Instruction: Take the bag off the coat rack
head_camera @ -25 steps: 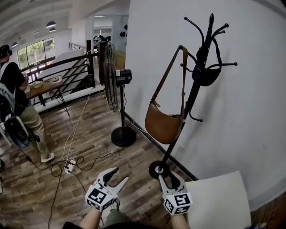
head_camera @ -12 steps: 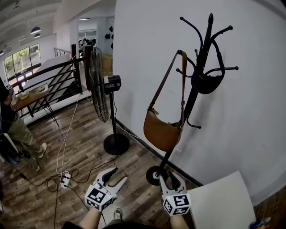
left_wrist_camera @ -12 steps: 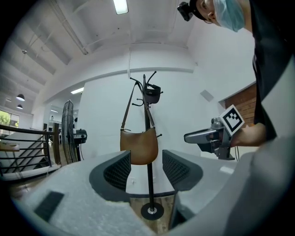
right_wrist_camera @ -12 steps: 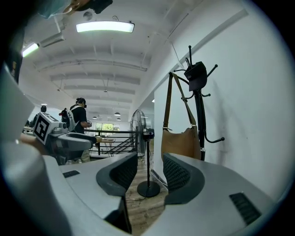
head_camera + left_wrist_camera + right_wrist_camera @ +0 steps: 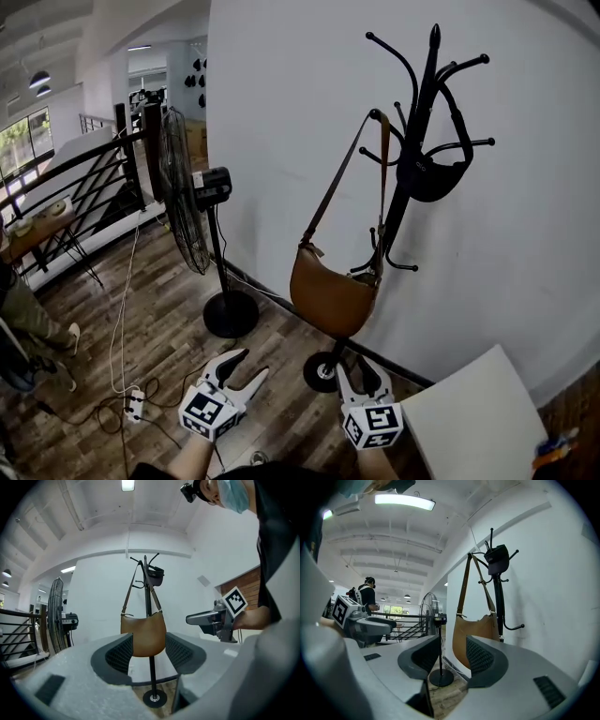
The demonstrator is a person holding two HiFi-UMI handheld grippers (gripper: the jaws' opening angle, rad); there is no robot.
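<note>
A brown shoulder bag (image 5: 333, 298) hangs by its strap from an upper hook of the black coat rack (image 5: 405, 187) against the white wall. A small black bag (image 5: 433, 178) hangs higher on the same rack. Both grippers are low in the head view, short of the rack's base. My left gripper (image 5: 246, 367) is open and empty, with the brown bag (image 5: 143, 632) showing far off between its jaws. My right gripper (image 5: 358, 377) is open too, and the brown bag (image 5: 474, 632) hangs beyond it at a distance. Neither touches the bag or the rack.
A standing fan (image 5: 183, 206) is left of the rack by the wall. A white tabletop (image 5: 478, 422) lies at lower right. Cables and a power strip (image 5: 131, 403) are on the wood floor at left. A railing (image 5: 84, 187) and a person's leg (image 5: 23, 319) are at far left.
The view has shifted right and nearer the rack, so the fan, the railing and the person slid left. Both grippers stay open in the same pose.
</note>
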